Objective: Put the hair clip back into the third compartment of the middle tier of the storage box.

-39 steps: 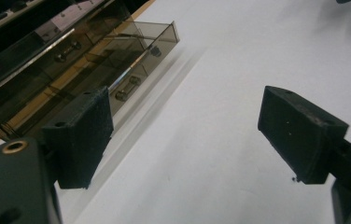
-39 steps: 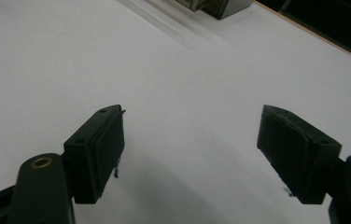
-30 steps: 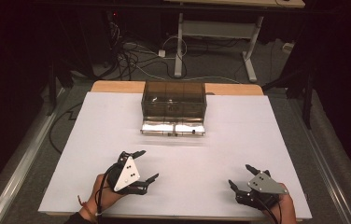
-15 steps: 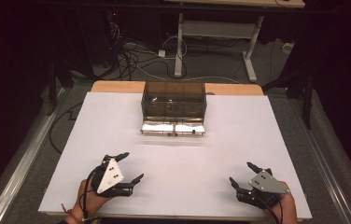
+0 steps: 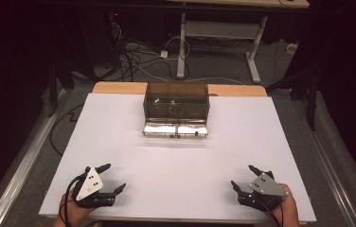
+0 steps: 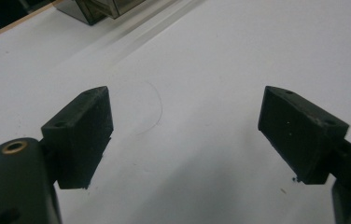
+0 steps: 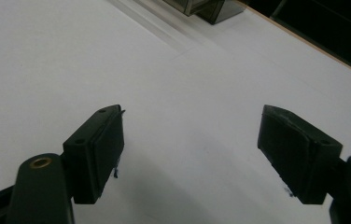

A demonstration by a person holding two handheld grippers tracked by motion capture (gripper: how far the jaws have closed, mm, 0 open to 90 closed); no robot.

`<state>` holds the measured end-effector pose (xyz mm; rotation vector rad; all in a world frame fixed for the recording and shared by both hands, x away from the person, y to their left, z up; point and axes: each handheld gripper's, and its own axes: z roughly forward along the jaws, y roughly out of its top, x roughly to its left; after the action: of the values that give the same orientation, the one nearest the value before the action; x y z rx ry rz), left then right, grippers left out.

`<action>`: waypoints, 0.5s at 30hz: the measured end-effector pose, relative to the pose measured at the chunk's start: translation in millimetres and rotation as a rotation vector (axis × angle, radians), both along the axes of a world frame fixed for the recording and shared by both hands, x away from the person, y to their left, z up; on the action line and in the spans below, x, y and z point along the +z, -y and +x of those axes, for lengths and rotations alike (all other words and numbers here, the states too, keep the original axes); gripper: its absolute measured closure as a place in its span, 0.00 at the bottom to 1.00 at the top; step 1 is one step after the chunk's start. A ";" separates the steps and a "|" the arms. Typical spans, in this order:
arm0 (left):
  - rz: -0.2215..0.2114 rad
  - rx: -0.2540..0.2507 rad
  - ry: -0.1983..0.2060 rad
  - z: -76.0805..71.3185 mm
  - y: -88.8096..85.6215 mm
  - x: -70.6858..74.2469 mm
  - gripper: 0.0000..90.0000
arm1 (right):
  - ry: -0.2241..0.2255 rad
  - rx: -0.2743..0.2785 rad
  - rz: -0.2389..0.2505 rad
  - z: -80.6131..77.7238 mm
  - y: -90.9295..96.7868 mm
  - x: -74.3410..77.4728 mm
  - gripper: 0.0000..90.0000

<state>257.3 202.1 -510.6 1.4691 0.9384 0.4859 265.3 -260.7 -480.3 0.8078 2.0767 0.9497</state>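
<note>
Because neither claw carries anything, I rest my left gripper and right gripper at the near edge of the table, jaws spread wide, well apart from the box at the far centre, keeping both approaches unobstructed.

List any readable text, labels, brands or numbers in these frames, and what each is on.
None readable.
Smoky clear box: no label visible.
Left gripper and right gripper: grey plates show dots, no lettering.
Jaw pads in the gripper views: plain black, unmarked.
White table sheet: one faint curved pen line, not writing.
</note>
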 end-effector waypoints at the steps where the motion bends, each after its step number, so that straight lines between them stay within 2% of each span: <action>1: 0.001 -0.002 0.004 -0.2 1.2 0.6 0.16 | -0.002 -0.001 0.003 0.3 0.9 0.1 0.26; 7: -0.001 -0.006 0.014 1.2 4.6 2.4 0.16 | 0.006 -0.001 0.013 -1.8 2.9 1.1 0.26; 15: -0.019 -0.002 0.022 -0.9 1.6 4.3 0.16 | 0.012 0.002 -0.008 -5.3 -1.4 1.7 0.26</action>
<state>256.4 200.5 -506.3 1.4443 0.9216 0.4894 260.0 -259.3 -478.6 0.7945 2.0700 0.9447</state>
